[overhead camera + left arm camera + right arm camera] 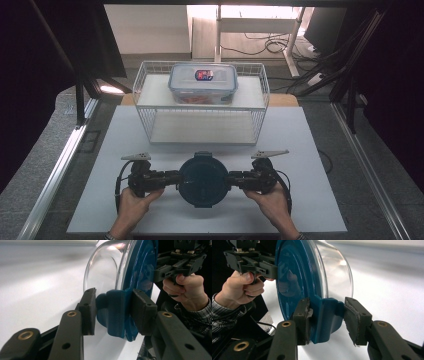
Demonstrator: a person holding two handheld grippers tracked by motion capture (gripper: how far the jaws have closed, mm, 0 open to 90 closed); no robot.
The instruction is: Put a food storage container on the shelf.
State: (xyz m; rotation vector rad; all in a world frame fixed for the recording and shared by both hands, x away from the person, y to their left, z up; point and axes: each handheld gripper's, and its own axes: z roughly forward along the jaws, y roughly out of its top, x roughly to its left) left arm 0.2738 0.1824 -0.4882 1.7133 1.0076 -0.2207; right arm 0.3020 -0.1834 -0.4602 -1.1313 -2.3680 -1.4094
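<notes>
Your left gripper (172,177) is clamped on the left latch tab of the round clear glass container with the dark blue lid (203,180), held over the white table board (125,135) in front of the white wire rack (150,117). Your right gripper (234,179) clamps the opposite tab. Risk: the tabs are hinged clips; uneven lift could tilt the bowl, let a tab flex, and slip it free.

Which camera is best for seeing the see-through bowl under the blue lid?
The left gripper view is best: the clear bowl bulges out beside the blue lid, close and side-on. The right gripper view shows the bowl too, also close and side-on. The high view looks straight down, so the lid covers it.
</notes>
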